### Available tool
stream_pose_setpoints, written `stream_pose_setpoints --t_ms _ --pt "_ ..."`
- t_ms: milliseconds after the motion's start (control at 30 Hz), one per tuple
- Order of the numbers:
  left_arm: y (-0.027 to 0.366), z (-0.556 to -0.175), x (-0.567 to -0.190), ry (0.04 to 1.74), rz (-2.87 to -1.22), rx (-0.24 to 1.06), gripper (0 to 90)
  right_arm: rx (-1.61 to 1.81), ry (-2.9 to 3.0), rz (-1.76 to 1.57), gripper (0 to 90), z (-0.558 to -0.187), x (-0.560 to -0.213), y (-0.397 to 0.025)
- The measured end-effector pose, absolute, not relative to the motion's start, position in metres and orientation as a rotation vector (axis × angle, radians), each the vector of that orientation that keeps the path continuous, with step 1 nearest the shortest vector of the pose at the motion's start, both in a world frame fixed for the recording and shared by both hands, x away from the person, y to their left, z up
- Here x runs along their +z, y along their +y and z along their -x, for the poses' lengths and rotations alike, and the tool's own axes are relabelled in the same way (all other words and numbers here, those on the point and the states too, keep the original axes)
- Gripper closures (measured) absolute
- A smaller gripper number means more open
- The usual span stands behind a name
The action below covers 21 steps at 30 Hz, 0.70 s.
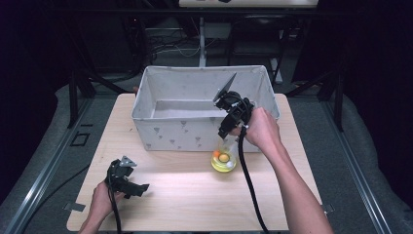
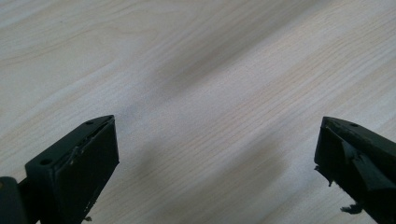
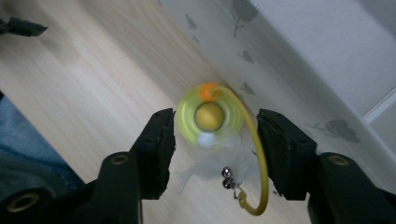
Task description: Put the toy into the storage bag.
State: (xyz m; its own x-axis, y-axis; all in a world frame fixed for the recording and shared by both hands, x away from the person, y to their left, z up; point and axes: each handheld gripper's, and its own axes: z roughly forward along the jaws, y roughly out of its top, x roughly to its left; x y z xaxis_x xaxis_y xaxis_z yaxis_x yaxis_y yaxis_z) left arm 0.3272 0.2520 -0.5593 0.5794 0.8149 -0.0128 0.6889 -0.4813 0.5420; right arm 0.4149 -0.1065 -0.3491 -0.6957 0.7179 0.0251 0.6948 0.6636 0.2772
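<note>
The right gripper (image 3: 212, 140) hangs over the round yellow-green plastic toy with a yellow ball, feathers and small bells (image 1: 223, 160) — jaws wide apart, holding nothing. The toy lies on the pale wooden bench (image 1: 185, 204), just beside the grey fabric box (image 1: 170, 131). The left gripper (image 2: 217, 163) — jaws wide open, empty — hovers low over bare bench.

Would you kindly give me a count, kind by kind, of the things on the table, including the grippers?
Fabric storage bins: 1, the grey bin at the back of the table.
Yellow-green toys with a ball, feathers and bells: 1, the toy in front of the bin.
Hand-held grippers: 2, the left gripper and the right gripper.
Total: 4.
</note>
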Motion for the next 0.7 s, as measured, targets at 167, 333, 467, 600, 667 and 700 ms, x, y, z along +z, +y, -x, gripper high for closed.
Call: stream_pose_setpoints --t_ms 167,333,467,600,667,700 --pt "0.251 -0.327 -0.56 1.199 -2.326 0.333 0.0 0.382 2.785 -1.169 61.0 -0.42 -0.352 -0.101" --pt "0.251 -0.327 -0.56 1.198 -2.335 0.331 0.1 0.386 2.774 -1.158 70.5 -0.422 -0.354 -0.098" --pt "0.251 -0.327 -0.561 1.197 -2.339 0.329 0.0 0.383 2.768 -1.154 81.4 -0.423 -0.357 -0.097" --pt "0.251 -0.327 -0.561 1.196 -2.34 0.328 0.1 0.375 2.768 -1.138 85.5 -0.424 -0.359 -0.097" --pt "0.251 -0.327 -0.561 1.198 -2.338 0.328 0.1 0.38 2.761 -1.124 87.2 -0.423 -0.36 -0.097" --pt "0.251 -0.327 -0.561 1.197 -2.341 0.327 0.1 0.381 2.762 -1.124 87.2 -0.423 -0.36 -0.097"
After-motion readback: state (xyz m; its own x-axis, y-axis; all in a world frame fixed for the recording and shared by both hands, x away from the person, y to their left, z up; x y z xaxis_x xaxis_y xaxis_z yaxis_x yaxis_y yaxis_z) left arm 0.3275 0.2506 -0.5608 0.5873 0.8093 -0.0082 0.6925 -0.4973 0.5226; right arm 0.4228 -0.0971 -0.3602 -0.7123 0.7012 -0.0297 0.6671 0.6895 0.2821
